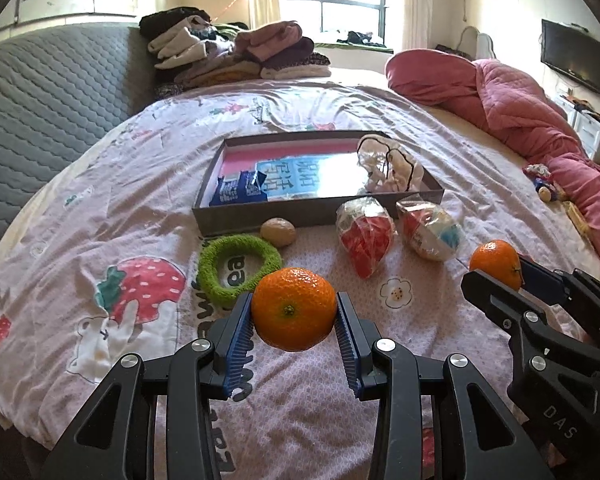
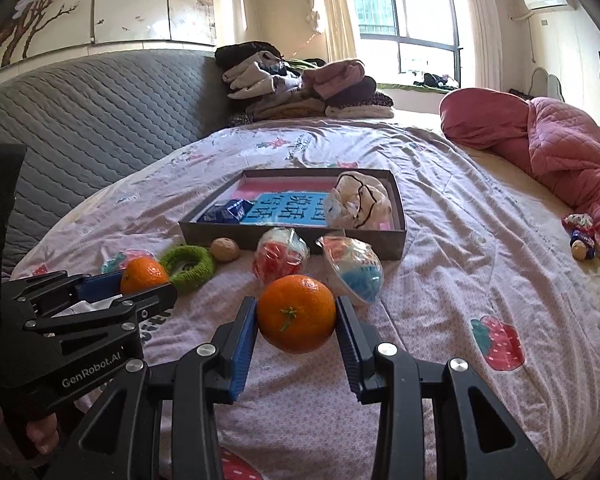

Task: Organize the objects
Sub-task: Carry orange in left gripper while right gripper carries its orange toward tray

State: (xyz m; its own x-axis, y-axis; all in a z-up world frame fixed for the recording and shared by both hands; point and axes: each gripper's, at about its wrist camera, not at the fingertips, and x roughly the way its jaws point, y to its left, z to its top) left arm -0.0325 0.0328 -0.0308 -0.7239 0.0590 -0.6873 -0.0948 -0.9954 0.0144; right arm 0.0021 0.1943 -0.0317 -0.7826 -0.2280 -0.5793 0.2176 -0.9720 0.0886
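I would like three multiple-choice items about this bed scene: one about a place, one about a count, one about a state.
1. Where does the green ring lie?
A. inside the shallow box
B. on the bedsheet, in front of the box
C. on the pile of clothes

2. How many oranges are in view?
A. one
B. two
C. four

3. What is the state of the left gripper?
A. shut on an orange
B. open and empty
C. shut on the walnut

Answers:
1. B, the ring rests on the sheet before the box wall, beside the walnut.
2. B, one orange in the left gripper, another orange in the right gripper.
3. A, both pads press the fruit's sides.
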